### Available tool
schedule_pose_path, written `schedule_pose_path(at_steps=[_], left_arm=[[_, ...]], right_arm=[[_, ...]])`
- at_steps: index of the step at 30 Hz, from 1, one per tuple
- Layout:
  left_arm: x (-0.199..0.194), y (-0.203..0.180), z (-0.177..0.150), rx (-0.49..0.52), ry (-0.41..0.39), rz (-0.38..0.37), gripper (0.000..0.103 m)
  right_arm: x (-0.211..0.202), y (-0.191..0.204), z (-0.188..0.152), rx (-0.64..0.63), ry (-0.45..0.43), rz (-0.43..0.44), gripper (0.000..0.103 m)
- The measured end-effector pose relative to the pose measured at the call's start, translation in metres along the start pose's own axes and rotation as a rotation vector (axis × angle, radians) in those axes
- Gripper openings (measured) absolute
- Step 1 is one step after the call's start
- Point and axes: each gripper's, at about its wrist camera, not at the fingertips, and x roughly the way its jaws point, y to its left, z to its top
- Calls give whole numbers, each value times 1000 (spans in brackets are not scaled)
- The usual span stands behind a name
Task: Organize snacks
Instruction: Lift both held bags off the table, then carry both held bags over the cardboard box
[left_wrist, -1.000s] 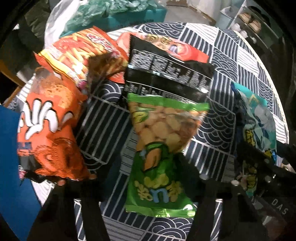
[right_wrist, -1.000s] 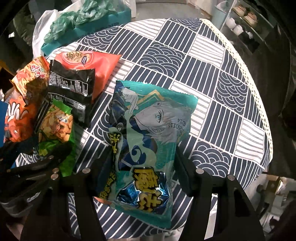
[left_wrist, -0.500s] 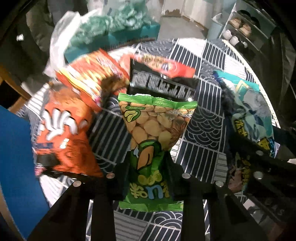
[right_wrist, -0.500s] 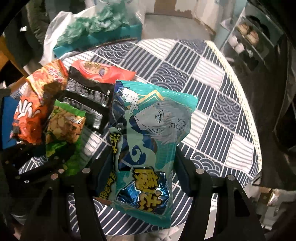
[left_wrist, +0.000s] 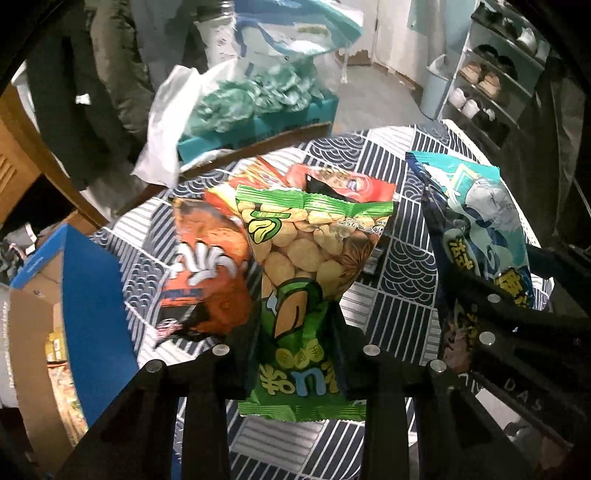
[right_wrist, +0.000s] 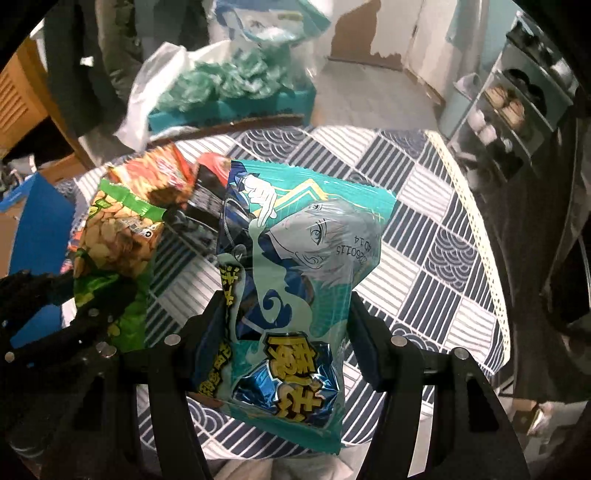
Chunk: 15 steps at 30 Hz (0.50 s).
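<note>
My left gripper (left_wrist: 295, 332) is shut on a green peanut snack bag (left_wrist: 306, 266) and holds it above the round table (left_wrist: 399, 258). My right gripper (right_wrist: 288, 325) is shut on a teal anime snack bag (right_wrist: 295, 266), also lifted off the table. Each held bag shows in the other view: the teal bag at the right (left_wrist: 480, 221), the green bag at the left (right_wrist: 114, 240). An orange bag (left_wrist: 207, 266), a red bag (left_wrist: 343, 184) and a black bag (right_wrist: 207, 206) still lie on the patterned cloth.
An open blue cardboard box (left_wrist: 85, 295) stands at the left beside the table. A teal box with a plastic bag of green stuff (right_wrist: 229, 85) sits behind the table. A shoe rack (right_wrist: 517, 110) stands at the right. A wooden chair (left_wrist: 22, 147) is at far left.
Both grippers have risen with their bags, well above the table. The left one closed on the green bag, which was lying between its open fingers a second ago.
</note>
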Motion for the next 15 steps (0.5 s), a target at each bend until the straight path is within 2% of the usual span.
schedule_pose_path(at_steps=[15], left_arm=[[-57, 69, -19, -105, -72, 8, 32]], right_arm=[[-52, 66, 9, -138, -108, 79, 63]])
